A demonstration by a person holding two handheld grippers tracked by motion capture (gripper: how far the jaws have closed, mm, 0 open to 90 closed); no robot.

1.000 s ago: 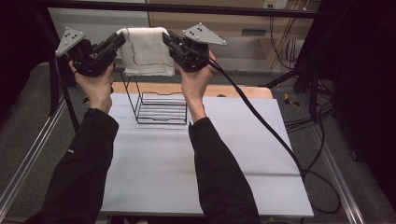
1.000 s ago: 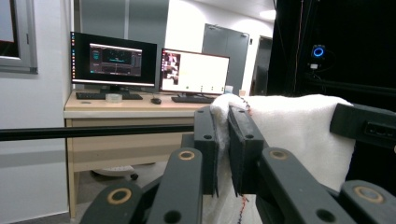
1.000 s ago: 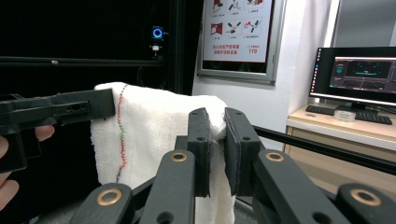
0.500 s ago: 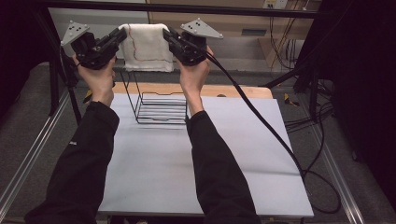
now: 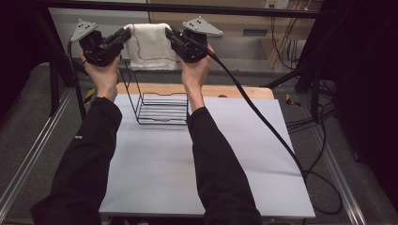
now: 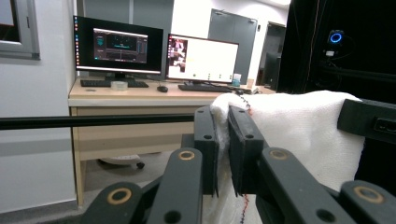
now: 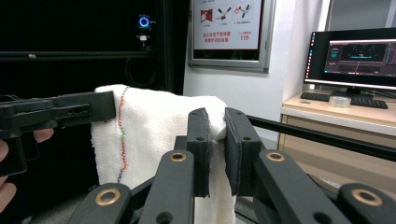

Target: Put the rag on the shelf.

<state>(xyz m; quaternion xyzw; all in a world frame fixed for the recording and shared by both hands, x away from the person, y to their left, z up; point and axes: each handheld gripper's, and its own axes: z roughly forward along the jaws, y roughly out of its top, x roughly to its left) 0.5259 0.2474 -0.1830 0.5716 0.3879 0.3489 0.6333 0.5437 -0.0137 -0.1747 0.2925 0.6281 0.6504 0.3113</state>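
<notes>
A white towel (image 5: 149,47) with a red stitched edge hangs stretched between my two grippers, past the far edge of the table. My left gripper (image 5: 126,33) is shut on its upper left corner, with towel cloth (image 6: 299,126) pinched between the left gripper's (image 6: 223,116) jaws. My right gripper (image 5: 169,33) is shut on the upper right corner, and the towel (image 7: 154,126) folds in between the right gripper's (image 7: 215,116) jaws. A black wire basket (image 5: 162,108) stands on the table below and nearer than the towel.
The white table (image 5: 155,168) reaches from the basket to the front edge, with a wooden strip (image 5: 234,90) at its far side. The right gripper's cable (image 5: 263,122) trails across the table's right part. A black frame bar (image 5: 234,9) crosses overhead. Beyond is a desk with monitors (image 6: 154,51).
Both hands have carried the stretched towel a little farther from the person, toward the far frame bar. Both grips look the same.
</notes>
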